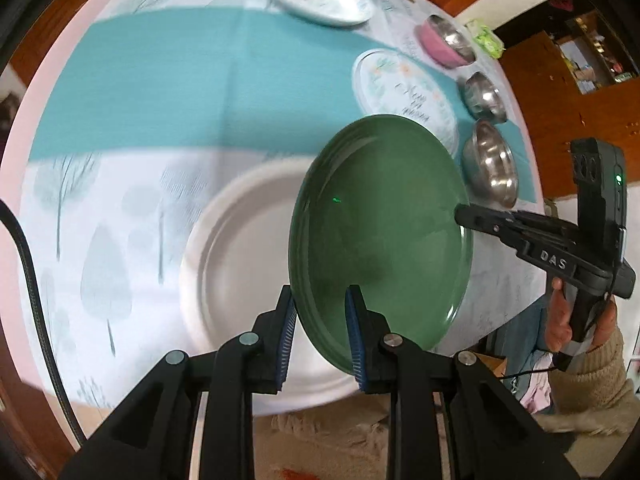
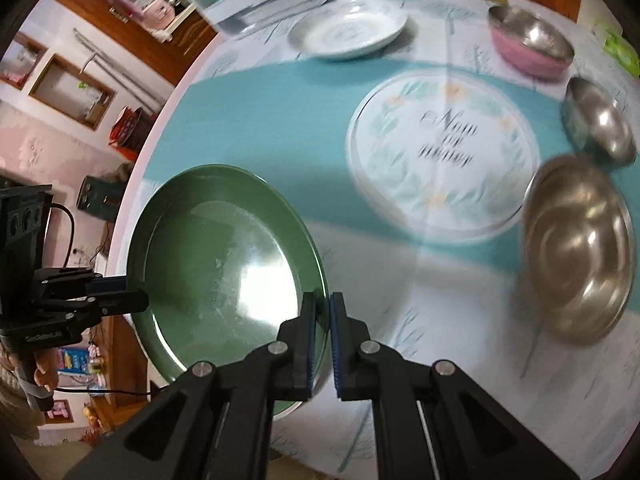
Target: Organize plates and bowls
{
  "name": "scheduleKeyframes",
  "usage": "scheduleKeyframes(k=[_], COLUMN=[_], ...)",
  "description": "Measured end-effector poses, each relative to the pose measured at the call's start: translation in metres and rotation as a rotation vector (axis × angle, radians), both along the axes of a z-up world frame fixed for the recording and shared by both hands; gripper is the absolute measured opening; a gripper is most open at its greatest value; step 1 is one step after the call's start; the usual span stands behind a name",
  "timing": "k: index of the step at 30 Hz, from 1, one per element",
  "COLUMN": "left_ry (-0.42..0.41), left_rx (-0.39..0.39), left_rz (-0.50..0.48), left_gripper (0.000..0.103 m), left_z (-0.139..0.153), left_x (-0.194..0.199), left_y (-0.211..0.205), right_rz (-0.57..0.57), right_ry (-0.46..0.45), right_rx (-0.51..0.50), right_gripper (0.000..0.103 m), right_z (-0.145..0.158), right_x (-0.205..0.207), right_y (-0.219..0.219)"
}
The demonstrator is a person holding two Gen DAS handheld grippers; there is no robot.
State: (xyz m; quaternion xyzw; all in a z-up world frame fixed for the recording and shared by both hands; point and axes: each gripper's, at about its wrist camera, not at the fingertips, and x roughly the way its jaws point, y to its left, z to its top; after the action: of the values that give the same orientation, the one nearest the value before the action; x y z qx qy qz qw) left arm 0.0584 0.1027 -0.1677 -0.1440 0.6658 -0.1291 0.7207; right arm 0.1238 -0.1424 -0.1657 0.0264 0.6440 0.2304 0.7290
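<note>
Both my grippers, left gripper [image 1: 320,340] and right gripper [image 2: 323,344], clamp the green plate [image 1: 380,220] above the near white plate [image 1: 240,260]; nothing looks stacked yet.

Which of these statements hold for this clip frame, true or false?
1. Both grippers grip the round green plate by its rim. True: the left gripper and right gripper clamp opposite edges.
2. The green plate lies flat on the table. False: it is held tilted above the large white plate.
3. Three bare steel bowls are in view. False: two, the large steel bowl and the small steel bowl; the third, the pink-sided bowl, is steel only inside.
4. The lettered floral plate rests on the teal cloth. True.
</note>
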Motion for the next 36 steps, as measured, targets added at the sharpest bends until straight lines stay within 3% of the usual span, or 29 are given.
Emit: scheduleKeyframes(k=[5,12,36], left_ry=[0.036,0.05,0.05], left_rx=[-0.005,-0.026,0.013], left_rz=[0.078,0.152,0.187], left_gripper=[0.022,0.022,0.022], left_z=[-0.022,-0.045,-0.075], left_x=[-0.036,-0.055,-0.026], left_y=[0.015,0.022,0.033], right_rz=[0.027,0.007,-0.049], right_ry=[0.041,0.095,0.104], right_rx=[0.011,0.003,-0.018], right_gripper=[0.007,0.007,0.01], right_z=[-0.02,-0.047,-0.061], right_x=[-0.032,-0.05,-0.039], right_y=[0.013,0.018,0.033])
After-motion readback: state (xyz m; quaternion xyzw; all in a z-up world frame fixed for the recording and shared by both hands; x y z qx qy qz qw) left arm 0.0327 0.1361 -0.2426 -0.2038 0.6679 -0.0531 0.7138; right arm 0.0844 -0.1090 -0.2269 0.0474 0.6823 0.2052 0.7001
